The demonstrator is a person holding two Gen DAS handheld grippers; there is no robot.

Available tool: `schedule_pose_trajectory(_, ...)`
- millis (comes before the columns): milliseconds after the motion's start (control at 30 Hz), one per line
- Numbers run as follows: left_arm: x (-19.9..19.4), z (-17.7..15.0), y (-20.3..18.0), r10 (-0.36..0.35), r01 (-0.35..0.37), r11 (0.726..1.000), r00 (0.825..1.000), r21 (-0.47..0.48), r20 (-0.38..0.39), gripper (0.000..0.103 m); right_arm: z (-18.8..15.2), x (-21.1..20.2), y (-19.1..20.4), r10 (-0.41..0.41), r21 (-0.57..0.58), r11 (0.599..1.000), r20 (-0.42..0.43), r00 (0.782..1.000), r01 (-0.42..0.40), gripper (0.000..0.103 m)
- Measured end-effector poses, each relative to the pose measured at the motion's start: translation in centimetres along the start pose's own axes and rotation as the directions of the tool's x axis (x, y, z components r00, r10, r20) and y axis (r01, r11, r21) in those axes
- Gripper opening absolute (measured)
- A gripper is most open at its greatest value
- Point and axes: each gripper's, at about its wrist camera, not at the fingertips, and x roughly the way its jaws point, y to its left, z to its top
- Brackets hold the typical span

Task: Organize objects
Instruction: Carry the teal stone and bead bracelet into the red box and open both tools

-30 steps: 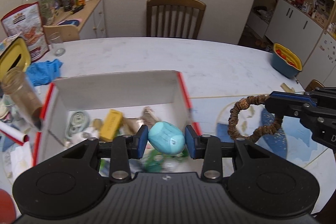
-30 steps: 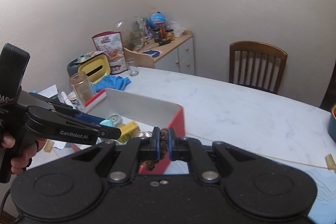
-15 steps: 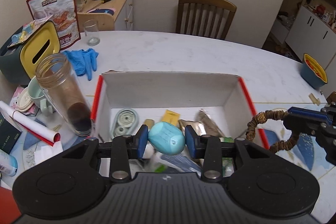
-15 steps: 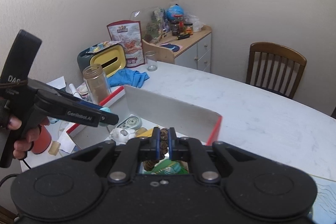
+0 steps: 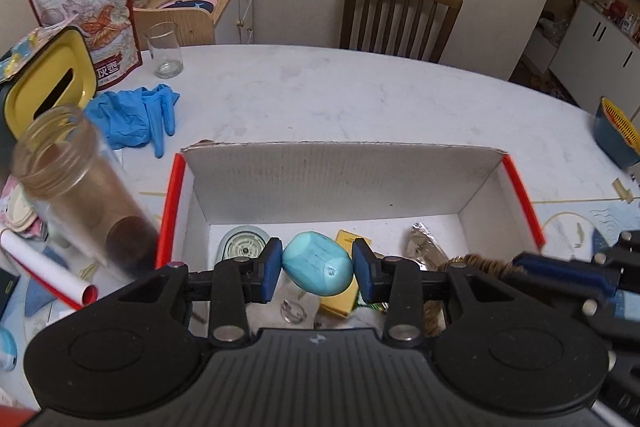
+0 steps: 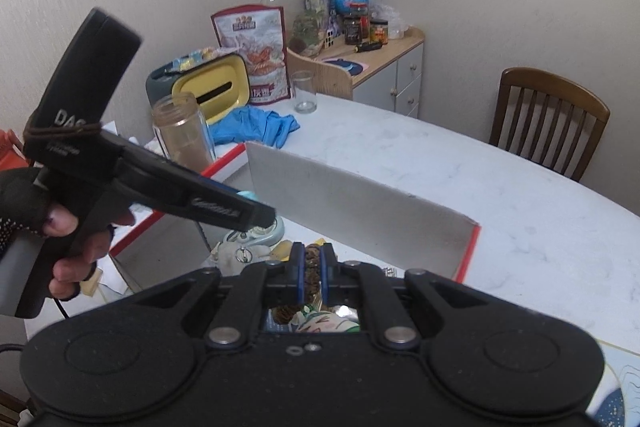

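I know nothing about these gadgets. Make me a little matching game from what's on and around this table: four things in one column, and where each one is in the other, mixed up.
Things:
1. turquoise egg
2. brown bead ring
3. blue gloves
4. drinking glass

Places:
A. lying on the table, left of the box
B. clamped in the right hand-held gripper
C. standing on the table beside the snack bag
D. clamped in the left hand-held gripper, over the box

Pairs: 1-D, 2-B, 3-A, 4-C
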Motion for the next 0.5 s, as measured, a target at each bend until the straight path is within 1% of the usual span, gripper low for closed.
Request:
schedule_pose_trajectory(267,3.4,0.6,-0.3,0.005,-0.004,1.000,0.999,0.027,-0.046,0.038,-0.7,2.7,0.2,0.014,0.003,1.000,-0.049,0.999,-0.014,0.006)
schedule_pose_trajectory(333,4.0,0.6,-0.4,0.015,-0.013,0.999,0.998,0.035,-0.056,0.038,-1.0,3.3,0.3,0.015,-0.010,1.000,-0.064,0.998,-0.016,0.006)
schedule_pose_trajectory(500,5.4,0.8,-0.4,0.014,-0.011,0.999,0.996,0.035,-0.087,0.038,-1.4,4.9,0.7,0.004,-0.036,0.999,-0.107,0.994,-0.008,0.006)
